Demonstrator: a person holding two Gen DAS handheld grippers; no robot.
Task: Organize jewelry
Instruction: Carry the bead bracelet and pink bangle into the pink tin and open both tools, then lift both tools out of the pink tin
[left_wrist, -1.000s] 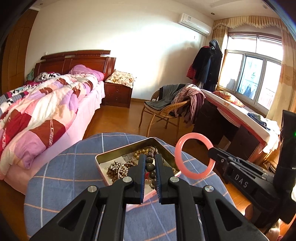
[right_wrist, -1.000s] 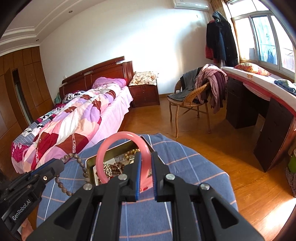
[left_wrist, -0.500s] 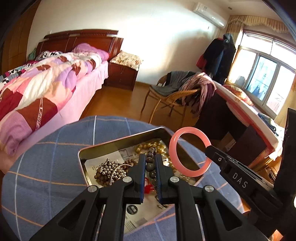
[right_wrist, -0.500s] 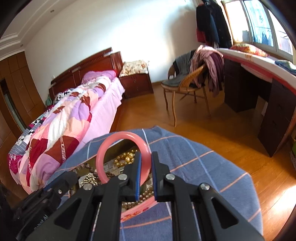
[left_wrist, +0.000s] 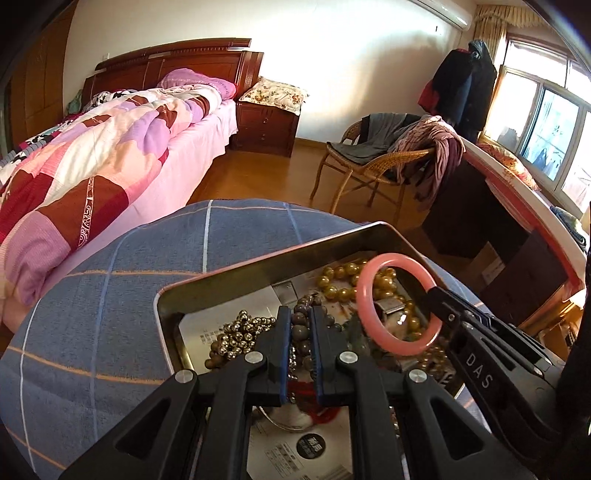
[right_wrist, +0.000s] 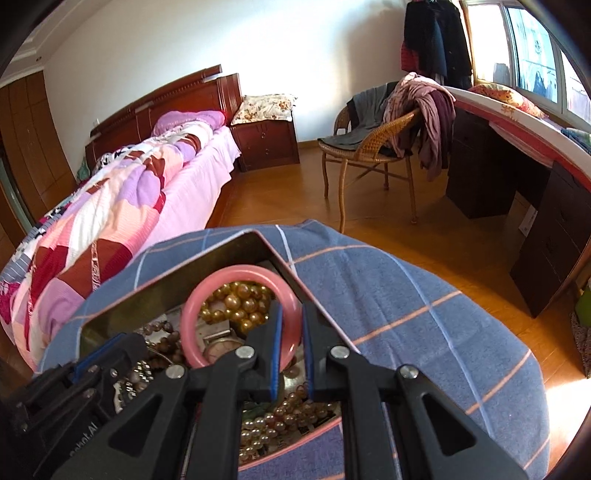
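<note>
You are working over a round table under a blue checked cloth (left_wrist: 110, 314), in a bedroom with a wood floor. A bed (left_wrist: 92, 166) with a patchwork quilt is lying to the left, a nightstand (left_wrist: 266, 125) is standing past its head, a wicker chair (right_wrist: 369, 151) draped in clothes is sitting mid-room, and a dark desk (right_wrist: 517, 177) is running along the window wall on the right.

A metal tin (left_wrist: 258, 266) is sitting on the cloth, one corner pointing toward the chair, its long side running from near left to far right. Gold beads (right_wrist: 240, 299), silver beads (left_wrist: 240, 332) and brown beads are lying heaped inside.

Your right gripper (right_wrist: 290, 328) is clenching the pink bangle (right_wrist: 236, 277) by its near right edge. The bangle is standing on edge over the tin's far end, its open face toward you and tilted slightly back.

Your left gripper (left_wrist: 298, 328) is pinching a strand of brown beads (left_wrist: 300, 332) that is running along its fingers, down over the tin.
</note>
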